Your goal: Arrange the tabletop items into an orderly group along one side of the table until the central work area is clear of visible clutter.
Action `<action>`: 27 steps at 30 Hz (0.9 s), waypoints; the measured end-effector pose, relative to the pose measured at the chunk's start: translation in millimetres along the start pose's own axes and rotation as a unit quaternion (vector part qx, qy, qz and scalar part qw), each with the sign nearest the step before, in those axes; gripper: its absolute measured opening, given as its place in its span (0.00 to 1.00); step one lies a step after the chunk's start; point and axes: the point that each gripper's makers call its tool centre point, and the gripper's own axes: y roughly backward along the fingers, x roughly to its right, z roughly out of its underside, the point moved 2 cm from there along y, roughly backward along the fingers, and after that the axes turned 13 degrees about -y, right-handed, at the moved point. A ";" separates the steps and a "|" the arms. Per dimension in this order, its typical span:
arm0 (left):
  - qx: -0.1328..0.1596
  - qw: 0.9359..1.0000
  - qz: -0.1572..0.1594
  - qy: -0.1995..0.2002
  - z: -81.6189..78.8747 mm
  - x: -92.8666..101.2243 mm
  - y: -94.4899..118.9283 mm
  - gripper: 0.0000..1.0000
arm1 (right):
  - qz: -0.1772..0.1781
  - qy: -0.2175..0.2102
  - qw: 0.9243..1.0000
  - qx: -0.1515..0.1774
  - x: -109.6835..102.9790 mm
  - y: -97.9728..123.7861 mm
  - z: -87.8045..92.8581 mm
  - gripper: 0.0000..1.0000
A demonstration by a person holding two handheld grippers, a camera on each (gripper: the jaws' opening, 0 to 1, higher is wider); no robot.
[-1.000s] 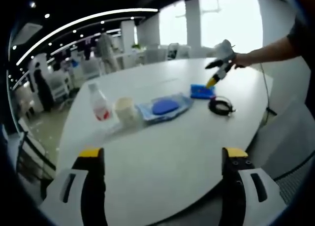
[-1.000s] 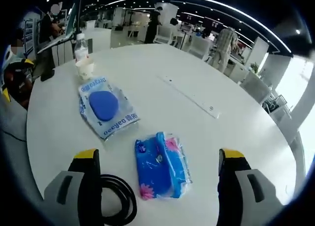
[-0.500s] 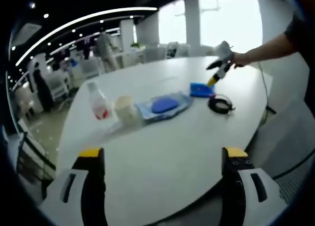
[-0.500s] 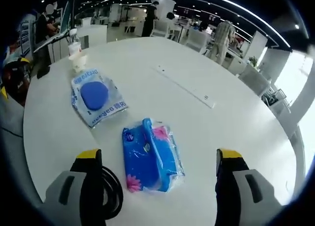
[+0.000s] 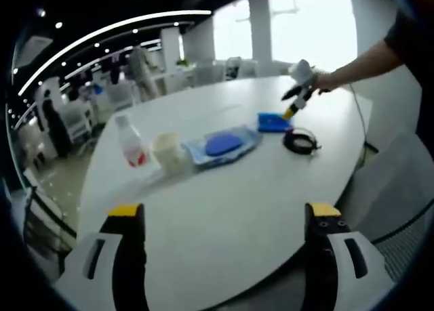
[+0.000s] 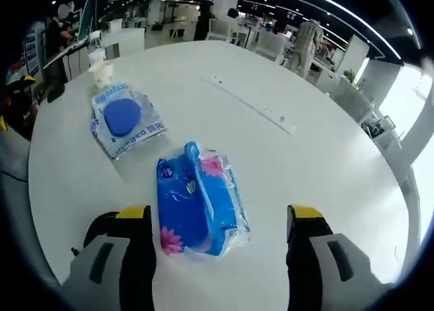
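A blue tissue packet [image 6: 200, 204] lies on the white round table [image 6: 319, 155], right between the spread jaws of my right gripper [image 6: 218, 215], which is open and holds nothing. Beyond it lie a clear bag with a blue pad [image 6: 124, 118], a paper cup [image 6: 102, 72] and a water bottle [image 6: 95, 48]. In the left gripper view my left gripper [image 5: 224, 213] is open over the near table edge, far from the bottle [image 5: 129, 141], cup [image 5: 168, 150], bag [image 5: 220, 145], packet [image 5: 273, 122] and a black cable coil [image 5: 300, 141]. A hand holds the right gripper [image 5: 293, 108] just above the packet.
A long cable slot [image 6: 251, 104] runs across the table's middle. Chairs, desks and people stand in the office behind. The table edge [image 5: 339, 189] curves close to my left gripper.
My right gripper has moved forward and down, so the blue packet now sits between its jaws and the cable coil has slipped behind them. The left gripper has barely shifted.
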 end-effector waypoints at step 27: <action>-0.016 1.000 0.006 -0.013 8.9 2.2 -2.4 0.91 | -0.041 0.058 0.997 -0.020 -13.6 -42.8 -14.0 0.26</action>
